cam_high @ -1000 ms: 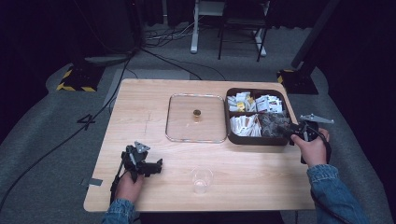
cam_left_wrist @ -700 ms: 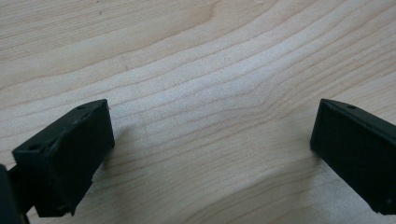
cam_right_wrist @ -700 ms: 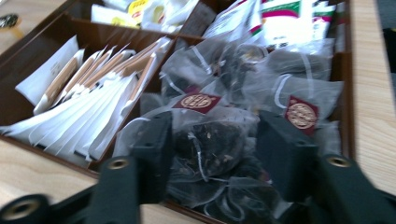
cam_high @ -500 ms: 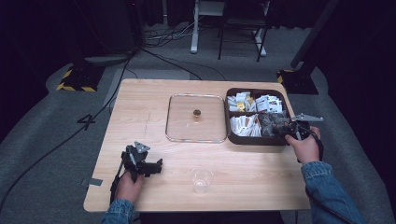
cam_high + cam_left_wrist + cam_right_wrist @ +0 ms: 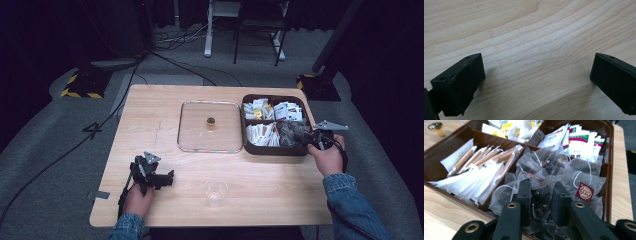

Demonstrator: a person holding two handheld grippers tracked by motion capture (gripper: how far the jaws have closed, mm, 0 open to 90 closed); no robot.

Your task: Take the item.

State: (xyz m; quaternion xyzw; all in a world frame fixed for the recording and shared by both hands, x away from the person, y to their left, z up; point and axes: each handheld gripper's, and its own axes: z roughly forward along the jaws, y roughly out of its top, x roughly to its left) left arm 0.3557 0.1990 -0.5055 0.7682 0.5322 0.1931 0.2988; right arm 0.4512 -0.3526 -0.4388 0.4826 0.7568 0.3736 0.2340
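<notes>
reaching farther into the box (image 5: 272, 149), right hand-held gripper (image 5: 541, 195) now pinches a tea bag (image 5: 541, 202); left hand-held gripper (image 5: 536, 80) gapes.

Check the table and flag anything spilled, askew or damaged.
Nothing stands out. The lid lies flat beside the brown box, the cup stands upright, and the right tool is in the mesh tea bags.
</notes>
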